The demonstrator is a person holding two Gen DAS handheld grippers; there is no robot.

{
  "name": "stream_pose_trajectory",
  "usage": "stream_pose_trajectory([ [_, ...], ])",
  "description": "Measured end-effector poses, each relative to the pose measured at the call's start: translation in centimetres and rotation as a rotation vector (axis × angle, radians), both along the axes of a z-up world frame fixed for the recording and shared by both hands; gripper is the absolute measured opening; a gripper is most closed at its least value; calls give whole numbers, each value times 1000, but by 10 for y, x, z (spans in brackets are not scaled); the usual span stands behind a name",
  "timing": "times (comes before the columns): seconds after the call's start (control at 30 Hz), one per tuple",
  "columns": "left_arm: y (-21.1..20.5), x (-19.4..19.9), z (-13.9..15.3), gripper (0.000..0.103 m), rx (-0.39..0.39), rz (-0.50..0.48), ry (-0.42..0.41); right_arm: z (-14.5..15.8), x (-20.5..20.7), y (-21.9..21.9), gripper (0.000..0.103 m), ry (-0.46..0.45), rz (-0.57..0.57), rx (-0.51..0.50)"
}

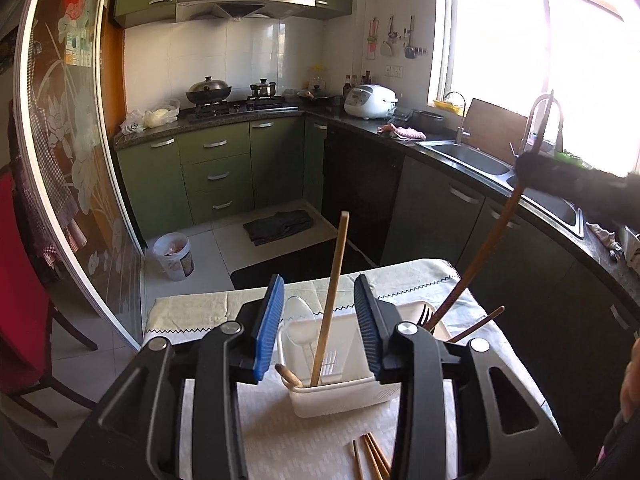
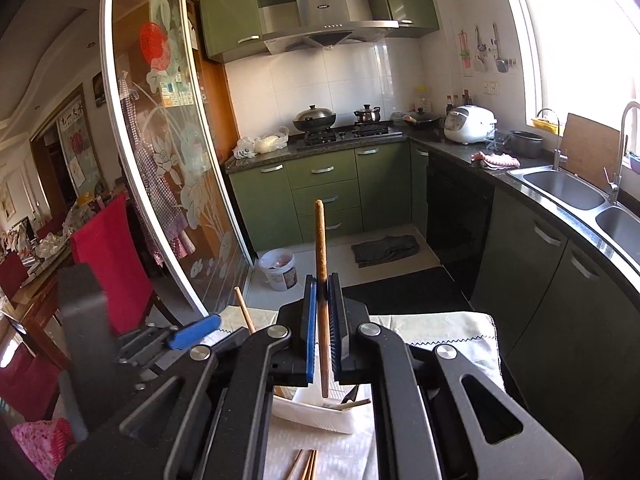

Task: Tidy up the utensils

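My left tongs (image 1: 320, 320) are spread wide above the white caddy (image 1: 344, 394) on the counter (image 1: 192, 312). In the caddy I count one light chopstick (image 1: 332, 304), one clear spoon (image 1: 299, 326) and one fork (image 1: 426, 316). My right tongs (image 2: 324, 320) pinch one dark chopstick (image 2: 322, 280) upright over the caddy. Several loose chopsticks (image 1: 372, 458) lie on the counter, nearer me than the caddy.

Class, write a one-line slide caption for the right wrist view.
Right gripper clamps a dark chopstick upright above the white utensil holder.
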State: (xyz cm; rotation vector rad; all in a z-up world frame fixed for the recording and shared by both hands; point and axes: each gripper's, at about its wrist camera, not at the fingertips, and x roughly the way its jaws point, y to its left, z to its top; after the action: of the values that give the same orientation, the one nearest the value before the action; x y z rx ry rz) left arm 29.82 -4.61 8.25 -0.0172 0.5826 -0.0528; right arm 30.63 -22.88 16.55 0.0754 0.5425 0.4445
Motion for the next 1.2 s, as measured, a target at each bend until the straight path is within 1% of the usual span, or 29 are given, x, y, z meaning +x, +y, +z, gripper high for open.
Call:
stream_pose_trajectory([
  [0.1,4,-15,11,37,-4,-6,-28,-15,12,5,7,23,-11,-26],
  [0.2,6,-30,14,40,-12,-24,-5,-35,22,13,7,55,-9,-56],
  [0.27,5,-38,10,41,-15,-42,34,-47,26,19,7,75,-3,-76],
  [0.4,2,-53,-7,41,-12,-71,128,-69,29,28,7,106,11,-106],
  [0.5,1,-60,-26,41,-23,-95,219,-74,25,31,7,106,17,-119],
  [0.63,0,-65,-56,41,-36,-113,333,-63,-1,22,8,66,35,-99],
  [0.7,-3,-66,-76,41,-39,-117,399,-52,-22,12,8,37,49,-79],
  [0.77,-6,-65,-97,41,-42,-122,464,-44,-48,0,12,10,67,-60],
  [0.87,-14,-64,-128,41,-35,-122,547,-41,-84,-16,13,-15,93,-58],
  [0.93,-19,-62,-145,41,-23,-120,594,-49,-105,-26,13,-14,107,-66],
  [0.97,-22,-59,-153,37,-19,-117,614,-54,-115,-31,13,-7,113,-73],
  [1.03,-26,-54,-166,34,-21,-113,653,-69,-130,-42,16,20,122,-76],
  [1.2,-39,-48,-192,34,-12,-84,719,-111,-149,-68,16,107,111,-52],
])
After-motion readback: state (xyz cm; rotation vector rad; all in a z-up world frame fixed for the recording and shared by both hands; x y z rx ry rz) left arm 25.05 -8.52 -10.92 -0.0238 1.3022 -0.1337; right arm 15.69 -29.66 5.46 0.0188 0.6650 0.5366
